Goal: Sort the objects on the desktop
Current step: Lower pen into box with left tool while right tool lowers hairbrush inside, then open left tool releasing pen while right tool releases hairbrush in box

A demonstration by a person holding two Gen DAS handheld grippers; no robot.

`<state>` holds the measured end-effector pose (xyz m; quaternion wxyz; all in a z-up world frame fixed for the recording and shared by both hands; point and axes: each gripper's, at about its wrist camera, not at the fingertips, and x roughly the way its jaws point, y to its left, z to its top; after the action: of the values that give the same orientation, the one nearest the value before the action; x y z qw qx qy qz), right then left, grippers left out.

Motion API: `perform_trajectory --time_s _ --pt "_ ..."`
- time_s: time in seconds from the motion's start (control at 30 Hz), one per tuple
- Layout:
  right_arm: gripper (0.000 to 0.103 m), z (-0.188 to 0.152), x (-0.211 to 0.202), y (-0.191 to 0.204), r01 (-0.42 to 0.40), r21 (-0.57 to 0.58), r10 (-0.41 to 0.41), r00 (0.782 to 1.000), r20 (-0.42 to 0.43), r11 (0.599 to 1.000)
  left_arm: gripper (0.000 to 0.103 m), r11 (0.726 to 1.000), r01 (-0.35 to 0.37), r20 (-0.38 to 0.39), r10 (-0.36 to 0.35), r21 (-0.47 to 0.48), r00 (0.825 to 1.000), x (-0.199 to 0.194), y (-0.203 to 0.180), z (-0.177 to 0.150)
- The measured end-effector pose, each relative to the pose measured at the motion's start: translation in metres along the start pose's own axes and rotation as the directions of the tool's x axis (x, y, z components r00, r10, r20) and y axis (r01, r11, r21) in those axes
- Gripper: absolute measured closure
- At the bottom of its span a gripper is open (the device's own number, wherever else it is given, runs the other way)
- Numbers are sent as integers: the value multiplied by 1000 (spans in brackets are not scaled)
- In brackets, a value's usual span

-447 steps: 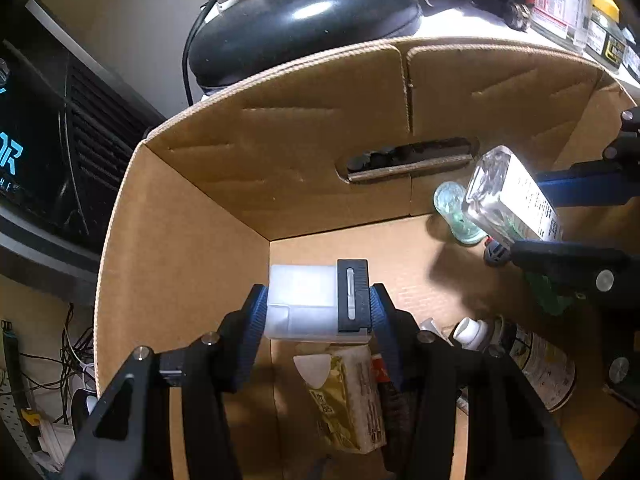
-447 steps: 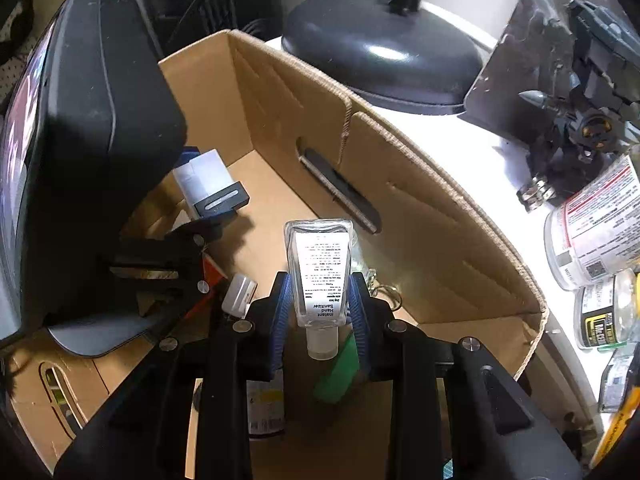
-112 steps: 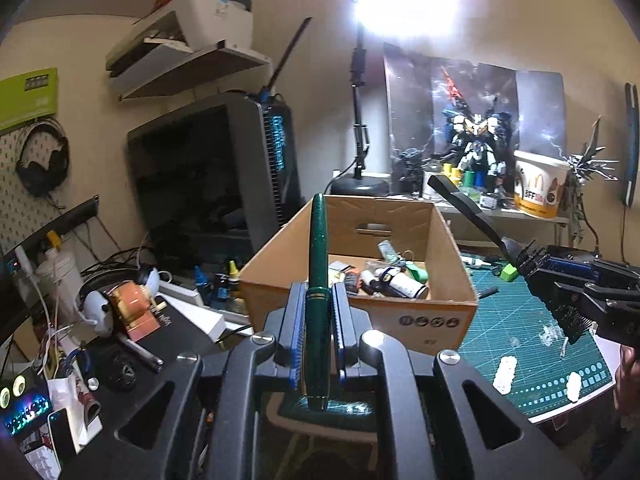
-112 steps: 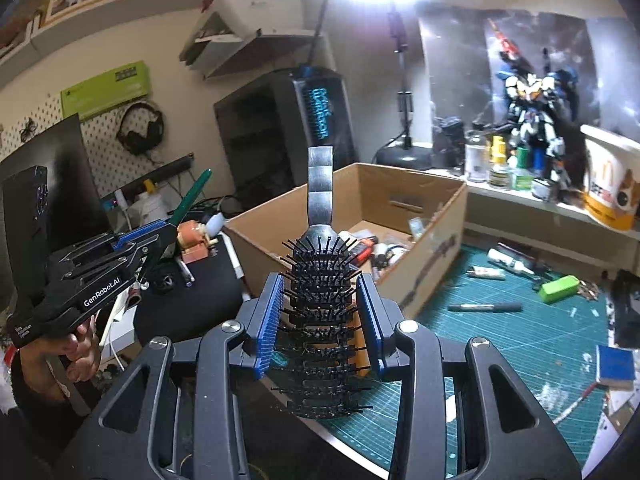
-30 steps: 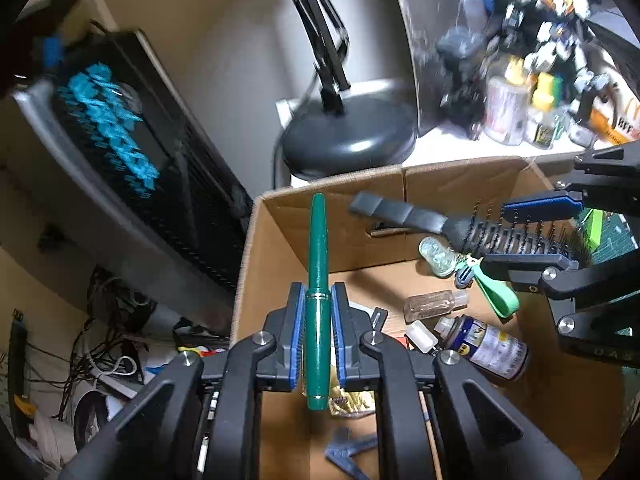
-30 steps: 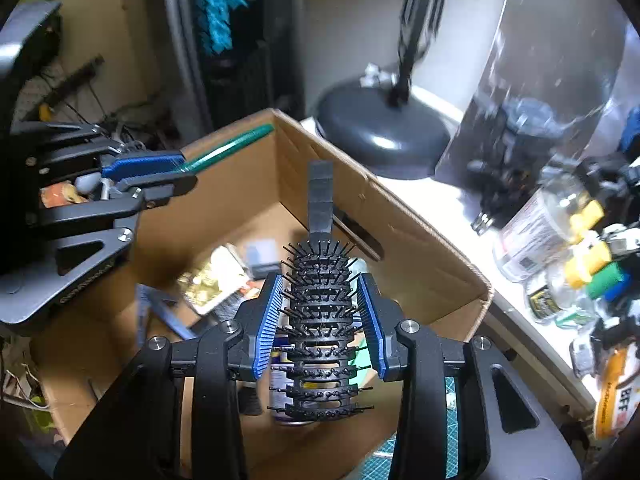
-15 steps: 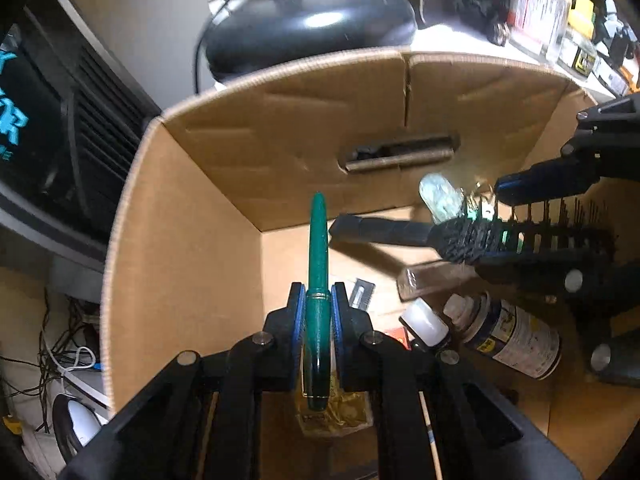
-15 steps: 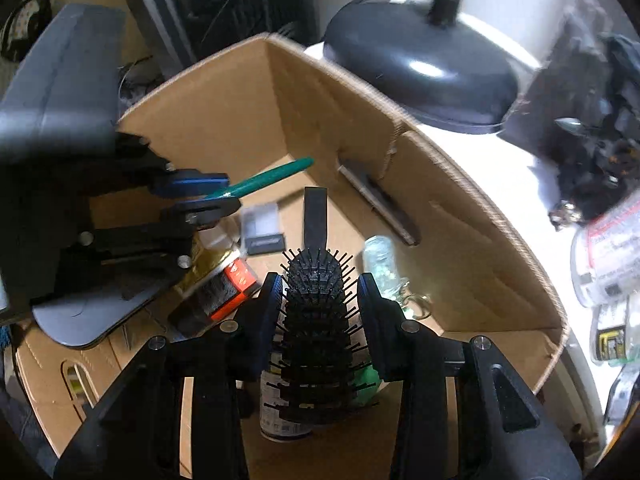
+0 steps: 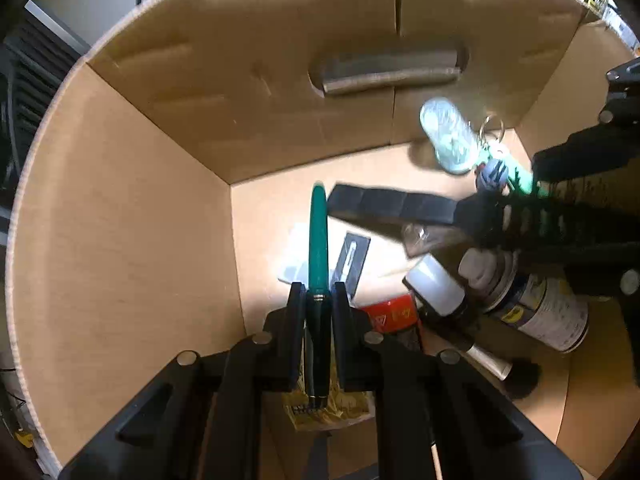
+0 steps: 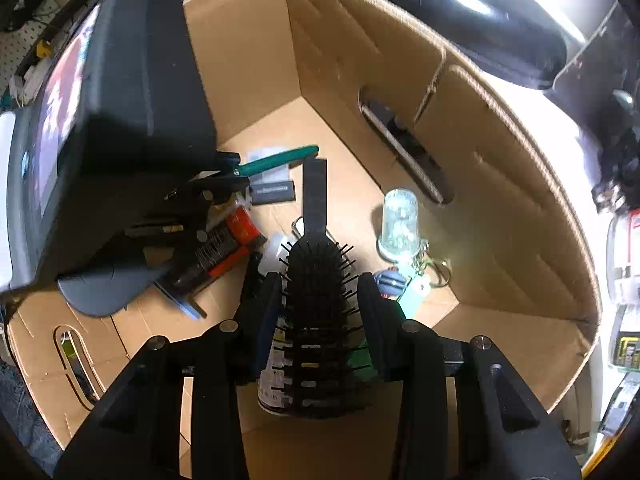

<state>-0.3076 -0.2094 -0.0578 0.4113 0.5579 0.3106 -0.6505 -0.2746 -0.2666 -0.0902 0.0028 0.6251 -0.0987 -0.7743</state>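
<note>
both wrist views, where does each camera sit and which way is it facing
Left wrist: on the left gripper, looking down into the brown cardboard box; its black fingers clamp a green pen.
Right wrist: on the right gripper, looking down into the box from the opposite side; its fingers clamp a black bristle hairbrush.
Shared: box, pen, hairbrush, and a clear bottle-shaped keychain; each shows the other gripper.
</note>
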Motion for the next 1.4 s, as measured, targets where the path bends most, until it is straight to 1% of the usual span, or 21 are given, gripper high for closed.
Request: perform_trajectory --time_s 0.07,0.2,0.27,0.3,0.33,0.37,0.4,0.43,0.5,0.57,0.63,0.67,0.7,0.73,0.77,0.83,0.93,1.03,1.13,1.33,1.4 --pt "66 -5 -1 2 12 -2 -12 1000 3 1000 90 1000 23 -23 -23 3 999 2 -2 -4" --pt "66 -17 -2 10 14 -19 -14 1000 7 1000 89 999 32 -13 -32 -17 999 -4 -1 -11" --pt "65 -21 -4 14 15 -29 -14 1000 16 999 87 999 31 -14 -31 -21 999 -7 -1 -15" --pt "62 -23 -8 15 6 -34 -5 999 33 999 80 999 31 -12 -32 -23 999 -9 -2 -17" --pt "60 -26 -12 17 -4 -34 6 999 51 999 67 999 30 -9 -31 -25 999 -11 -2 -19" --pt "57 -28 -14 18 -7 -36 10 998 57 999 58 999 24 3 -24 -28 1000 -16 -3 -22" --pt "54 -30 -17 20 -10 -38 13 998 64 999 43 999 19 15 -19 -31 1000 -20 -4 -25" --pt "51 -34 -20 23 -3 -45 6 997 74 999 37 999 19 27 -19 -32 999 -24 -4 -26" --pt "39 -40 -26 29 12 -60 -7 996 94 998 30 999 22 48 -20 -26 999 -34 -6 -30" --pt "34 -45 -32 32 35 -68 -27 993 114 997 25 1000 18 57 -17 -21 998 -42 -10 -34" --pt "25 -49 -38 33 56 -72 -46 990 137 996 16 1000 18 66 -17 -11 998 -51 -13 -38" --pt "18 -48 -42 34 60 -72 -49 989 143 996 14 1000 15 74 -15 -9 997 -56 -15 -40" --pt "17 -47 -47 35 64 -72 -53 987 149 995 14 1000 12 82 -12 -8 997 -61 -14 -40" --pt "17 -46 -52 36 68 -73 -56 986 156 995 13 1000 7 88 -6 -10 996 -68 -11 -35" --pt "17 -45 -57 37 72 -73 -60 985 162 995 13 1000 -2 94 3 -10 996 -73 -12 -39" --pt "17 -43 -66 38 80 -73 -67 982 175 994 8 1000 -20 106 21 -10 994 -85 -15 -46" --pt "17 -43 -80 42 92 -71 -76 978 192 993 0 999 -42 117 43 -12 992 -106 -19 -41" --pt "17 -48 -88 48 103 -71 -86 973 213 992 0 998 -51 129 54 -28 990 -111 -11 -46" --pt "16 -56 -103 57 114 -68 -94 964 249 991 0 997 -62 147 67 -36 987 -117 -17 -52" --pt "15 -76 -130 72 148 -49 -124 937 326 988 0 993 -110 210 114 -33 971 -145 -33 -73" --pt "15 -84 -136 77 143 -44 -119 932 342 989 0 992 -122 236 127 -36 963 -157 -39 -79"
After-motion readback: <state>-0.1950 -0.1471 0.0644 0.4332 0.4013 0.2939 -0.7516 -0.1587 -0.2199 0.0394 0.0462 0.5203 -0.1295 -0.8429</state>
